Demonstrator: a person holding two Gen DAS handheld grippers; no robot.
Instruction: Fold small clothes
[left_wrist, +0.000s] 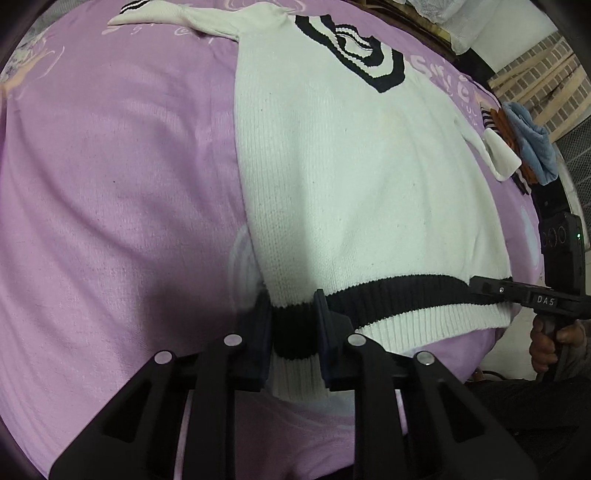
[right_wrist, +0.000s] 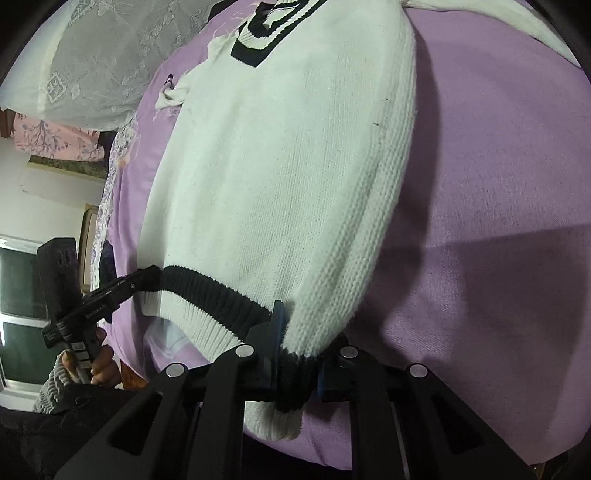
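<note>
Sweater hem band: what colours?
On the sweater, the hem band is a black stripe above white ribbing, clearest in the left wrist view.

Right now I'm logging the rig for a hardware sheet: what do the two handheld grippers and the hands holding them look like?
Both are matte black plastic. The left gripper and right gripper each show angular linkage arms with round silver pins and dark blue jaws. From the left wrist view, the right one bears white "DAS" lettering and a green light. The left hand is bare, with a grey ribbed knit cuff.
</note>
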